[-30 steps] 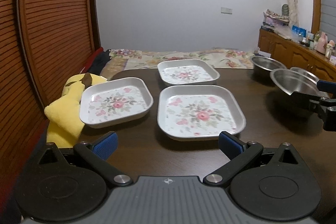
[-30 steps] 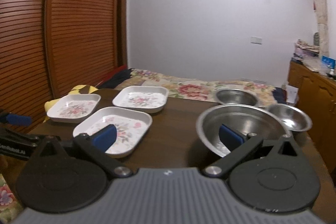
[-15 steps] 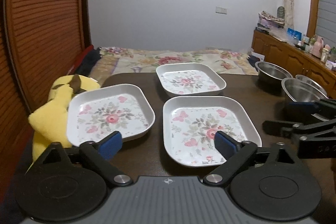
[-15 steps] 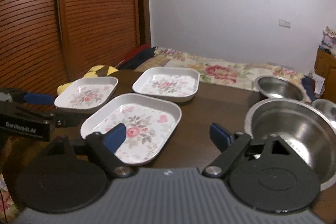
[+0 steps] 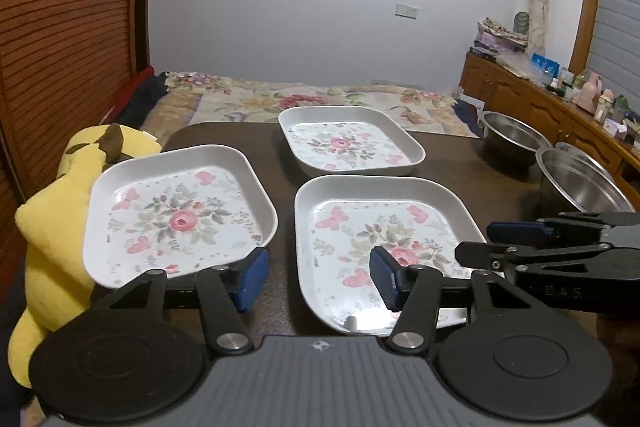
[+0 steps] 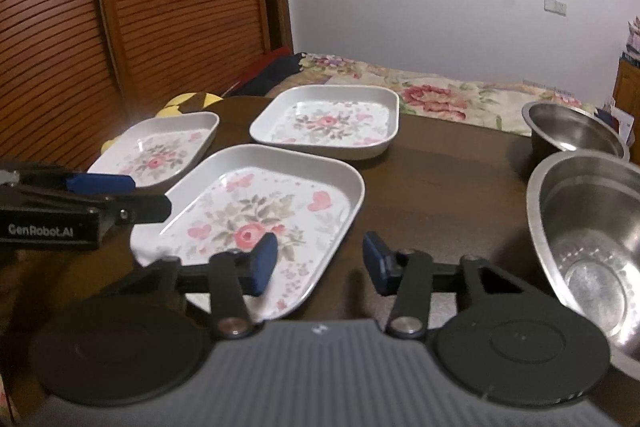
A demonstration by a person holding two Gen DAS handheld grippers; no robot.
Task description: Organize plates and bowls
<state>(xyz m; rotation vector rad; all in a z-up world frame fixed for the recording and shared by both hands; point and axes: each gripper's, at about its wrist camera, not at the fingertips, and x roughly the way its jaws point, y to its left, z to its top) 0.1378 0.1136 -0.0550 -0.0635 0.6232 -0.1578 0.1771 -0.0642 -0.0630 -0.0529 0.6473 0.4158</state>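
i see three flowery plates on the dark table (image 5: 460, 163). the near plate (image 5: 384, 243) sits right in front of me, the left plate (image 5: 176, 215) is just beside it, and the far plate (image 5: 348, 143) is behind them. my left claw (image 5: 318, 277) is wide apart and holds nothing, low over the gap between the two near plates. my right claw (image 6: 318, 263) is apart too, over the near plate's right edge. the big steel bowl (image 6: 592, 239) and the small steel bowl (image 6: 572, 131) sit to the right.
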